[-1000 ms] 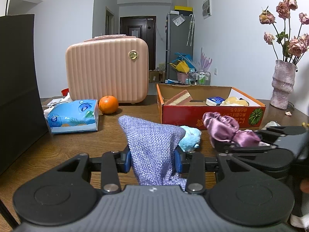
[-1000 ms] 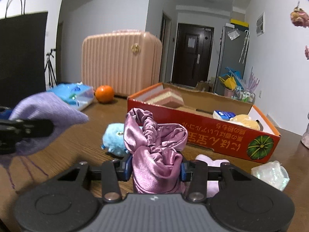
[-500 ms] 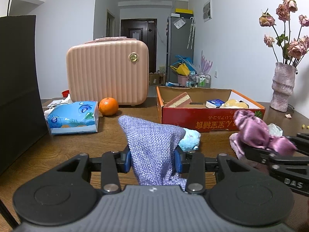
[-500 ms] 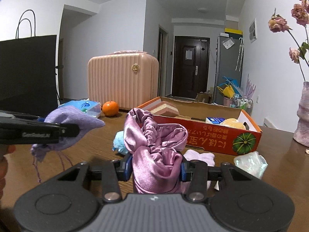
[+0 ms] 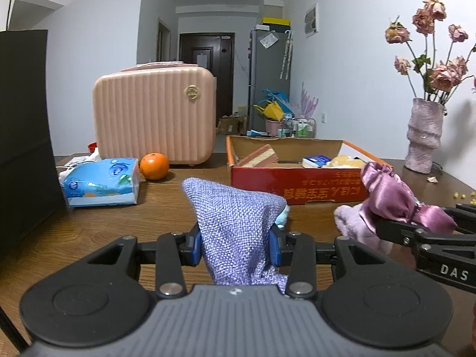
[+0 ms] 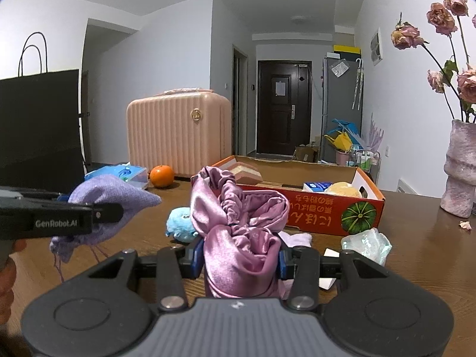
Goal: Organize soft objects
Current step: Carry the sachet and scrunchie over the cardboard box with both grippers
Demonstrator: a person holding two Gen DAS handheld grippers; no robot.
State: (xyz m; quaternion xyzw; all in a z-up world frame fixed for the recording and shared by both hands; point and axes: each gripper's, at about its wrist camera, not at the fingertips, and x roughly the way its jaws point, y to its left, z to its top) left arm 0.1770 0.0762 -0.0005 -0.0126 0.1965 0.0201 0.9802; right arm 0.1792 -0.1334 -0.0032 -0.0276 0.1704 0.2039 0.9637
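Pink ribbed suitcase [image 5: 154, 116] upright at far side of wooden tabletop [image 5: 119, 217]. Orange [image 5: 154, 166] just in front of it, beside blue tissue pack [image 5: 102, 182]. Black paper bag [image 6: 38, 125] at left edge. Textured vase [image 5: 424, 136] with dried roses [image 5: 431, 44] at right. Dark door [image 6: 282, 107] down hallway.

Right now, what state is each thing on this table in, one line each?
Left tool: shut on the lavender woven pouch.
Right tool: shut on the pink satin scrunchie.
Red cardboard box: open-topped, holding items.
Pink suitcase: closed, upright.
Tissue pack: lying flat.
Vase: upright, holding dried roses.
Orange: whole.
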